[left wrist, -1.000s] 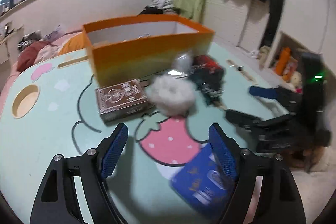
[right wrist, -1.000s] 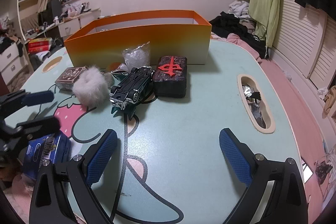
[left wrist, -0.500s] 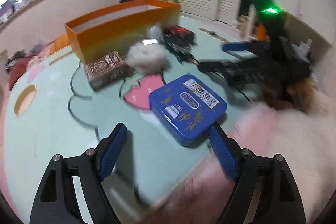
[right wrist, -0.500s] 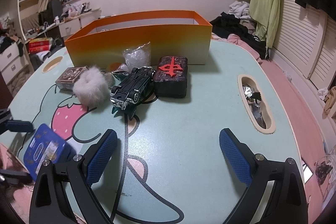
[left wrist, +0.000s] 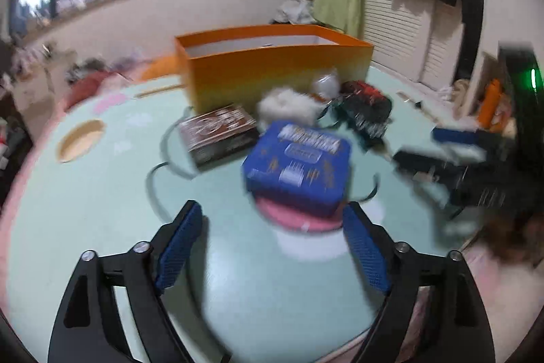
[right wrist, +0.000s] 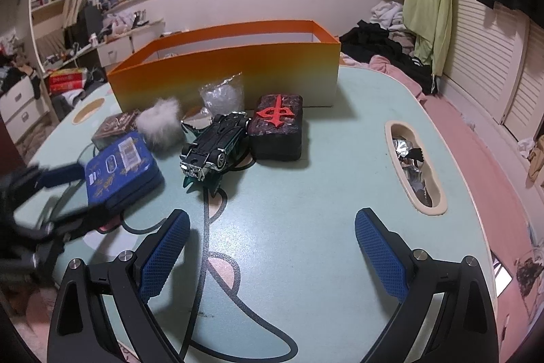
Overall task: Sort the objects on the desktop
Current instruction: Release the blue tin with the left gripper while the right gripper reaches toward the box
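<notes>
Both grippers, left [left wrist: 272,247] and right [right wrist: 272,256], stay spread and empty; the blue tin [left wrist: 297,167] now sits farther in, near the orange box [left wrist: 272,63], ready for pickup.

Left gripper [left wrist: 272,247] hangs low, jaws spread wide and empty. Right gripper [right wrist: 272,256] likewise gapes, gripping nothing.

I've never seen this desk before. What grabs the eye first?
The long orange box at the table's far side stands out. In front sit a dark block with a red character and a toy car; a blue tin lies left, by the open left gripper.
</notes>
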A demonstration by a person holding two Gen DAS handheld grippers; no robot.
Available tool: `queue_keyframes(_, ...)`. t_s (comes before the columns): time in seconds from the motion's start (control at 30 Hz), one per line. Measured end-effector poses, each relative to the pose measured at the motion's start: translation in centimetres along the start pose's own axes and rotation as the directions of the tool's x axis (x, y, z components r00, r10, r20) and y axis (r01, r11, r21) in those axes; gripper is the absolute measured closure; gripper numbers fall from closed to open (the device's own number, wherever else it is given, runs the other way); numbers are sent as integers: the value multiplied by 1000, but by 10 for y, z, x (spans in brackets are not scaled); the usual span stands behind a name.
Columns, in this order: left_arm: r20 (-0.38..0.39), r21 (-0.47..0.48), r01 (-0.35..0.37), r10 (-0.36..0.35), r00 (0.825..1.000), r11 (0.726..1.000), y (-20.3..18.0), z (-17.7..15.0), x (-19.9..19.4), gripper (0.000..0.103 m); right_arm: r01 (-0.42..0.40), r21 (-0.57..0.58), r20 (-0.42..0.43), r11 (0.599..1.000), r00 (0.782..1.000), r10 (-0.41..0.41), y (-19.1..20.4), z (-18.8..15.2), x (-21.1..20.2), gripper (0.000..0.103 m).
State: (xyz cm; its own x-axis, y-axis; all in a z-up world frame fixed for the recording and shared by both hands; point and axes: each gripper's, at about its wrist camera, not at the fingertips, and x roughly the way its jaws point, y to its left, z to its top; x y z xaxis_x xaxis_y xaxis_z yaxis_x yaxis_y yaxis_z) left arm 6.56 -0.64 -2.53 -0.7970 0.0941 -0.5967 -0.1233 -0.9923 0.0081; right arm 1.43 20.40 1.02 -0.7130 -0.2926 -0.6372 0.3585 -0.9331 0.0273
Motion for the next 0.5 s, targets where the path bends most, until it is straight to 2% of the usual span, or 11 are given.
queue_keyframes(0.07, -4, -24, -22, 22, 1000, 999, 7, -2, -1, 1, -27, 8, 25, 1000, 999, 26, -1, 7, -7, 10)
queue_keyframes(0.13, -14, -23, -18, 18, 1000, 1000, 8, -1, 1, 1, -53, 23, 66, 998, 997, 51, 0, 25, -18, 16)
queue_keyframes(0.2, -11, -17, -16, 15, 1000, 1000, 6, -2, 1, 1, -119, 58, 82, 991, 990, 114, 2, 60, -25, 20)
queue_keyframes(0.23, -10, -18, -14, 14, 1000, 1000, 8, -3, 0, 1, -161, 66, 62, 985, 986, 157, 5, 80, -24, 26)
queue_keyframes(0.27, -11, -18, -12, 12, 1000, 1000, 8, -2, 1, 1, -213, 72, 14, 974, 977, 213, 13, 105, -16, 31)
queue_keyframes(0.3, -10, -18, -12, 12, 1000, 1000, 9, -3, 1, 1, -254, 81, -38, 964, 965, 258, 20, 125, -6, 44)
queue_keyframes(0.33, -10, -18, -12, 12, 1000, 1000, 8, -2, 2, 1, -301, 97, -108, 949, 944, 311, 30, 148, 10, 56)
queue_keyframes(0.4, -9, -16, -9, 9, 1000, 1000, 7, -2, 3, 1, -346, 110, -217, 932, 907, 362, 50, 178, 43, 61)
queue_keyframes(0.47, -8, -14, -7, 7, 1000, 1000, 5, -2, 2, 1, -324, 97, -308, 941, 889, 338, 68, 198, 79, 62)
queue_keyframes(0.5, -7, -13, -5, 4, 1000, 1000, 5, -2, 3, 1, -266, 75, -349, 961, 896, 275, 77, 204, 98, 68)
